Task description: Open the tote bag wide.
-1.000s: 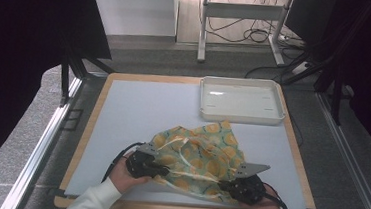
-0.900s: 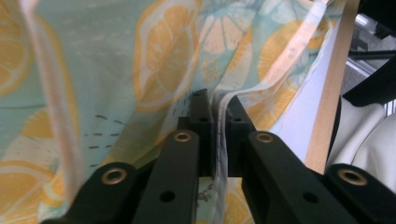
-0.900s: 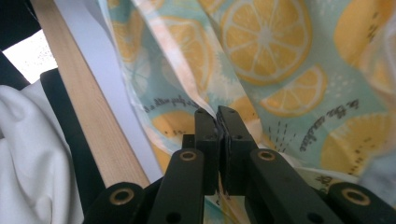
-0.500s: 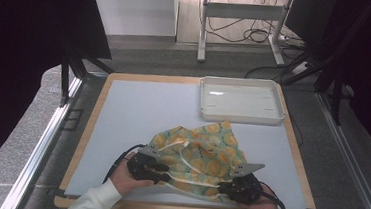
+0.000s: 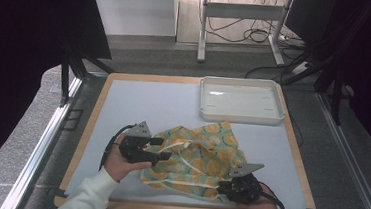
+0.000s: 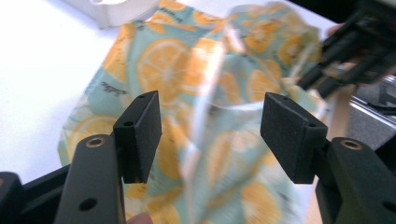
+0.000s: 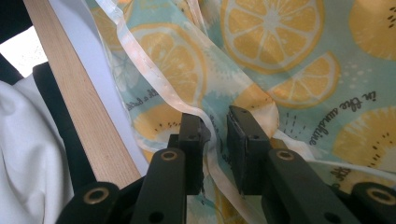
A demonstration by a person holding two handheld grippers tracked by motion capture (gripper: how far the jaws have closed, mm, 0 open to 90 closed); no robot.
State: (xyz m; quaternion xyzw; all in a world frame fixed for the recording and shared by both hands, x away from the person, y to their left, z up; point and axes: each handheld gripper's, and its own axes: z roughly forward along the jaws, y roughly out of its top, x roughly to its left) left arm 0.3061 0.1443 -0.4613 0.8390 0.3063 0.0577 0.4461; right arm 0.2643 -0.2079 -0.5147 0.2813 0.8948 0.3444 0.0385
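Note:
A cloth (image 5: 204, 153) printed with orange slices on pale green lies crumpled on the near half of the table. My left gripper (image 5: 164, 149) hovers at its left edge, lifted off it. Its jaws have just been opening and stand wide in the left gripper view (image 6: 212, 126), with the cloth (image 6: 159, 60) below them and nothing clamped. My right gripper (image 5: 224, 187) sits low at the cloth's near right corner. Its jaws (image 7: 215, 135) have just been opening a little. A white hem of the cloth (image 7: 280, 37) runs through the narrow gap between the pads.
A white tray (image 5: 240, 120) stands at the back right, its near wall touching the cloth's far edge. The pale blue table top (image 5: 143, 106) has a wooden rim (image 7: 79, 102) close beside my right gripper. A white sleeve (image 7: 23, 158) shows at the near edge.
The left gripper has let go of the cloth's left edge, opened wide and risen. The right gripper stays in place and its jaws have parted slightly.

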